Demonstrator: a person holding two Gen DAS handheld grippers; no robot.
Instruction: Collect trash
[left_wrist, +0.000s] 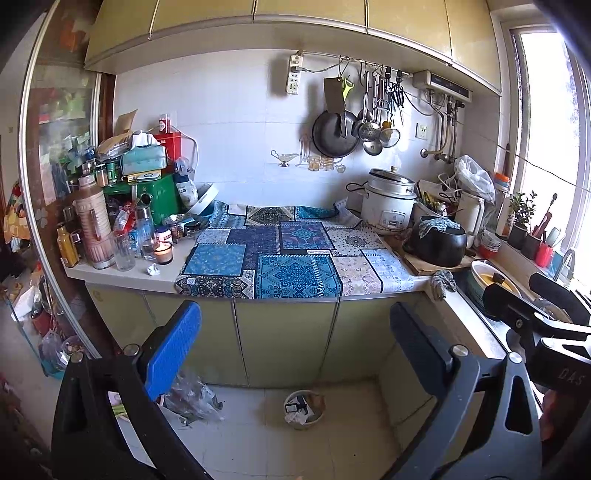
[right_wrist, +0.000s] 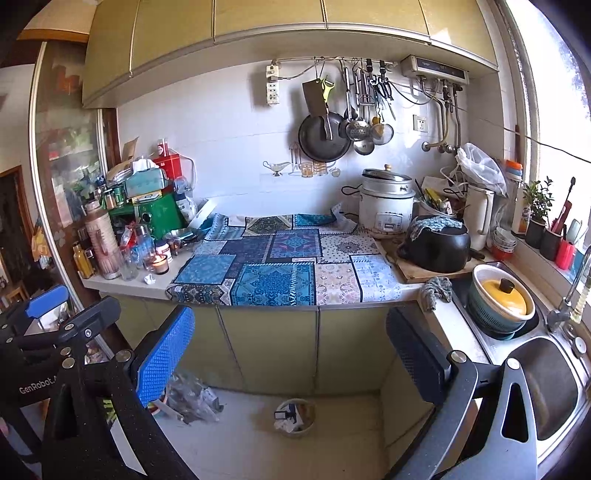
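Both tools are spread wide with nothing in them, left tool (left_wrist: 295, 354) and right tool (right_wrist: 291, 354) held back from the tabletop (left_wrist: 122, 273). Up ahead and left of them, a small crumpled white scrap (left_wrist: 153, 270), probably paper, sits beside a lit candle (left_wrist: 163, 252). Below between the fingers, a small bin (left_wrist: 304, 410) sits on the floor.

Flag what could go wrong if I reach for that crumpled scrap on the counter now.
The crumpled paper scrap lies right beside a lit candle, so the open left gripper could likely meet the flame. Empty glasses and bottles crowd just behind and could topple. The scrap also sits near the counter edge.
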